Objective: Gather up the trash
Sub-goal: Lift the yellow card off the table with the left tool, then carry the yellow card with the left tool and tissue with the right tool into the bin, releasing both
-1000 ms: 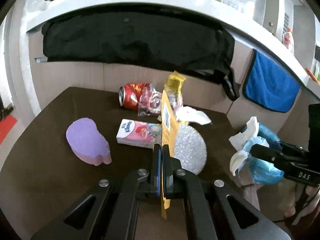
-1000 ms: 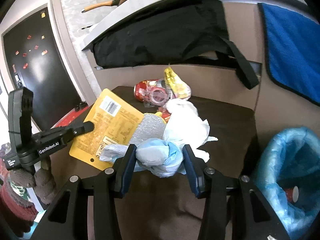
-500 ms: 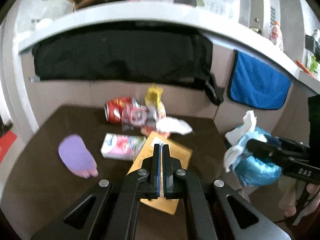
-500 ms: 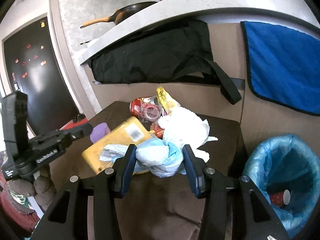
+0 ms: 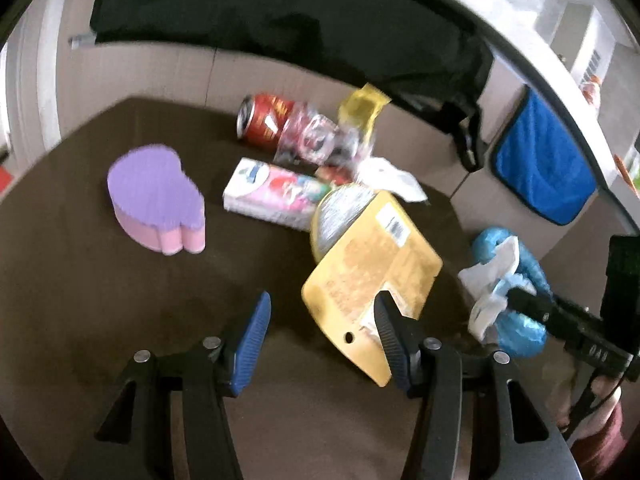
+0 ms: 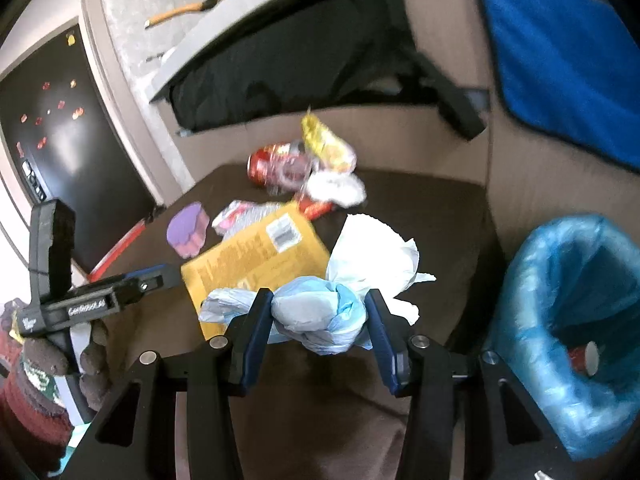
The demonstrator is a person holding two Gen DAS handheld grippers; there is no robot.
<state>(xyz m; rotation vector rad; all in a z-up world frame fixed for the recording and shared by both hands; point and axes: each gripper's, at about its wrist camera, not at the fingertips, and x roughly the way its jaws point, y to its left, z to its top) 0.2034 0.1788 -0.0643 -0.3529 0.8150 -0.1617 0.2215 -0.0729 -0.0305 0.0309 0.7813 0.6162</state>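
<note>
My left gripper (image 5: 322,312) is open; the yellow packet (image 5: 372,276) it held lies free on the brown table, its near corner beside the right finger. My right gripper (image 6: 316,314) is shut on a wad of pale blue plastic and white tissue (image 6: 320,314), held above the table's near side. The packet also shows in the right wrist view (image 6: 256,256). The blue-lined trash bin (image 6: 568,320) stands right of the table. A red can (image 5: 262,120), clear wrapper (image 5: 316,142), yellow wrapper (image 5: 360,110) and white tissue (image 5: 390,178) lie at the back.
A purple sponge (image 5: 154,196) and a small tissue pack (image 5: 276,194) lie on the table (image 5: 80,280). A silver round pad (image 5: 340,212) sits under the packet. A black bag (image 5: 280,12) and blue towel (image 5: 544,172) hang behind.
My left gripper has opened and let go of the yellow packet, which now lies flat on the table. My right gripper still holds the wad, nearer the bin side.
</note>
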